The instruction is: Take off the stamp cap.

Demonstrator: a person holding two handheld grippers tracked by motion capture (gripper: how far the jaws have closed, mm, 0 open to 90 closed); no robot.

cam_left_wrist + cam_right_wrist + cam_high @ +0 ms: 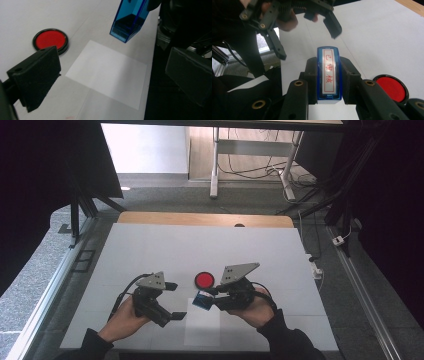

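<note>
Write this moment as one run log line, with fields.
right gripper: shut on blue stamp, held above paper sheet | left gripper: open, holds nothing | red ink pad: on table, uncovered

Wht paper sheet (202, 326) on table (150, 250)

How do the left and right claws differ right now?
The right claw is shut on the blue stamp; the left claw is open and holds nothing. The right claw sits by the red ink pad; the left claw is farther from it. Both are hand-held over the white sheet.
</note>
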